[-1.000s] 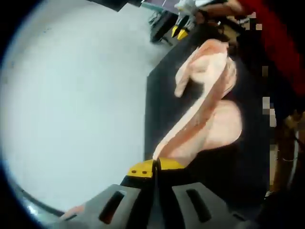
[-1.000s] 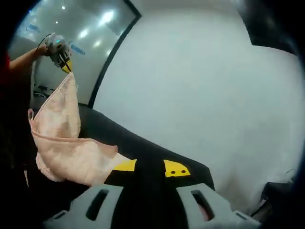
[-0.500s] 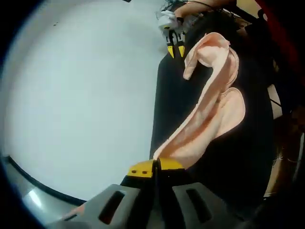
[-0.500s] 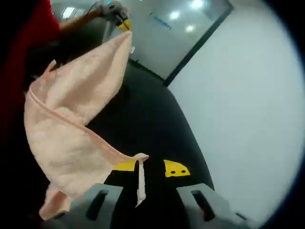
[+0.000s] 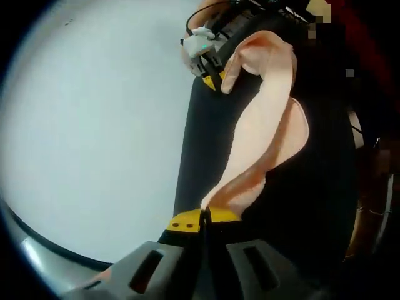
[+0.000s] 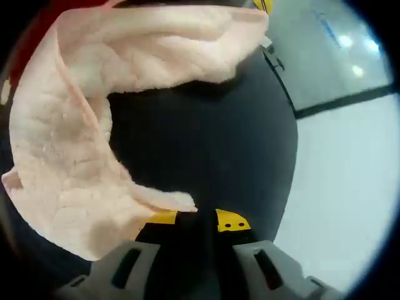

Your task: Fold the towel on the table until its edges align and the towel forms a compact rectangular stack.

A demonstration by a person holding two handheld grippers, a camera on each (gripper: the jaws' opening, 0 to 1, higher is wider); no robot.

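A pale pink towel point(image 5: 262, 137) stretches in a long band over the black table point(image 5: 200, 156). My left gripper point(image 5: 201, 220) is shut on its near corner. At the far end of the band, my right gripper point(image 5: 211, 74) pinches another corner. In the right gripper view the towel point(image 6: 69, 169) sags in a wide curve above the table point(image 6: 219, 144). One corner ends between the jaws of my right gripper point(image 6: 199, 219), which grip it. The left gripper's yellow tip point(image 6: 262, 5) holds the towel's far edge at the top.
A white floor point(image 5: 94, 125) lies beside the table's long edge. A glass wall with light reflections point(image 6: 337, 56) stands beyond the table's end. A person's red sleeve point(image 6: 37, 25) is behind the towel, and a red sleeve point(image 5: 369, 37) also shows past the table.
Both cameras have swung. The two grippers have come closer together, and the towel now hangs slacker and nearer to the right gripper's camera, over the table.
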